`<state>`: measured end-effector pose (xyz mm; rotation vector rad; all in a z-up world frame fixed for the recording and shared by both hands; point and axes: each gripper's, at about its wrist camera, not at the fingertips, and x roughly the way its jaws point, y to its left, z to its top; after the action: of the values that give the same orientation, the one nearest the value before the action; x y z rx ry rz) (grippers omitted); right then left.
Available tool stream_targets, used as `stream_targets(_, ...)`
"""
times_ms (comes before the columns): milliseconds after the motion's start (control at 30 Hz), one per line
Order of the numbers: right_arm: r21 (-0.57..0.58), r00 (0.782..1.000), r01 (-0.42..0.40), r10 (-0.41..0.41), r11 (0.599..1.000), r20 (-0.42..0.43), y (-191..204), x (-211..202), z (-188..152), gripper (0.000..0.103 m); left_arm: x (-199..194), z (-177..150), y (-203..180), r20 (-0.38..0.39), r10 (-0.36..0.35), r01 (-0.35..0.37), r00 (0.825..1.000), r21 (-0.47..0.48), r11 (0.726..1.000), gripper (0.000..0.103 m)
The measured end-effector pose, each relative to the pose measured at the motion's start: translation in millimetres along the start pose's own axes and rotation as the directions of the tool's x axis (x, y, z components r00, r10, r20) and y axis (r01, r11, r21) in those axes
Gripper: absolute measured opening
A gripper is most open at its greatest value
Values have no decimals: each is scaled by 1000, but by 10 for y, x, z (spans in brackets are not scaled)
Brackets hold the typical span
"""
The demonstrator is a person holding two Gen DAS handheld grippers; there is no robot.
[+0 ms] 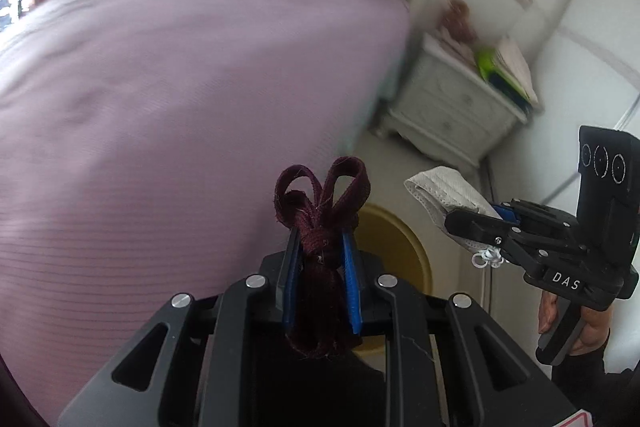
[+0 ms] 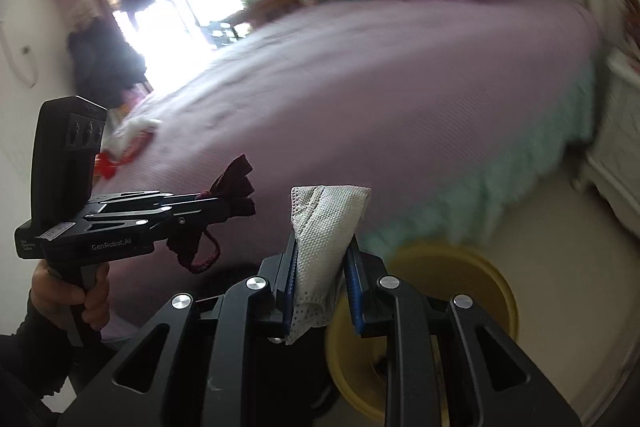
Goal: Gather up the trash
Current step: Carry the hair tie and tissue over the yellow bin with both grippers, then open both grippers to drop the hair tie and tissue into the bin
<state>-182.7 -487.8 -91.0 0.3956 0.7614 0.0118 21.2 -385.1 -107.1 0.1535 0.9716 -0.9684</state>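
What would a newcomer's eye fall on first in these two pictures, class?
First, the left gripper shut on a dark maroon cloth strip and the right gripper shut on a white face mask. Just beyond them a yellow bin stands on the floor beside the large pink bed.

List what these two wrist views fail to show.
- Yellow bin interior: right wrist view, blocked by the right gripper and face mask.
- Red and white items on the bed: right wrist view, motion-blurred, unidentifiable.
- Nightstand clutter: left wrist view, blurred.
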Motion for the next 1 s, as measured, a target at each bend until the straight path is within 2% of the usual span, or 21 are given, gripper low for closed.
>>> stream_targets(200, 104, 997, 69, -64, 992, -42, -463, -88, -331, 21, 568, -121, -335, -122, -47, 52, 991, 43, 998, 20)
stream_targets(433, 179, 990, 119, -104, 977, -93, -790, -95, -626, 21, 1121, -188, -506, -227, -26, 49, 974, 97, 994, 22)
stream_targets(467, 190, 989, 123, -105, 974, -103, -817, -85, -666, 21, 1192, -182, -522, -235, -24, 49, 972, 102, 994, 25)
stream_targets(533, 199, 987, 136, -115, 971, -113, -855, -52, -696, 21, 1299, -184, -537, -241, -36, 61, 970, 97, 993, 69)
stream_targets(633, 203, 984, 147, -122, 968, -131, -924, -12, -724, 21, 1292, -165, -549, -217, -35, 63, 975, 121, 991, 81)
stream_targets(700, 204, 982, 150, -123, 967, -141, -947, 12, -742, 21, 1285, -161, -551, -203, -4, 35, 979, 148, 988, 83)
stream_targets(833, 202, 979, 161, -130, 966, -158, -955, 67, -758, 21, 1286, -181, -493, -221, 14, 22, 975, 160, 987, 83)
stream_targets(1000, 192, 976, 157, -122, 969, -181, -933, 162, -752, 21, 1256, -186, -437, -222, 10, 24, 975, 151, 988, 83)
